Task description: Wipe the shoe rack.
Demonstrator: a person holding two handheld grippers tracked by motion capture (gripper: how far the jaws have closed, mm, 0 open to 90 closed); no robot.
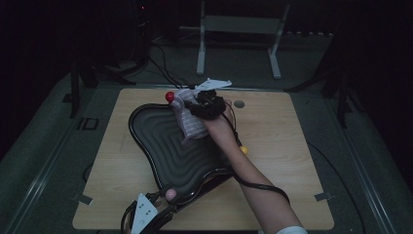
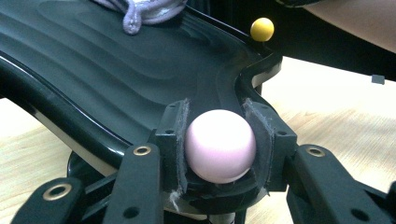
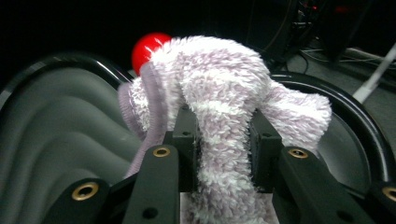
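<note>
Cloth point(image 3: 219, 121), fluffy and lilac-striped, is pinched between the right gripper point(image 1: 207, 105) jaws at the upper middle of the high view, hanging over the far part of the black ridged tray point(image 1: 165, 146). Toward the bottom left, the left gripper point(image 1: 163, 202) jaws clamp the pink ball point(image 2: 220, 145) on the tray's near corner. Wiping well probably means steadying the tray by that ball, following the ridges, and keeping clear of the red ball point(image 1: 169, 96) and yellow ball point(image 1: 244, 150).

Pale wooden tabletop point(image 1: 282, 161), bearing a black ridged tray point(image 1: 165, 141) left of centre; a grey disc point(image 1: 239, 104) near the far edge.
</note>
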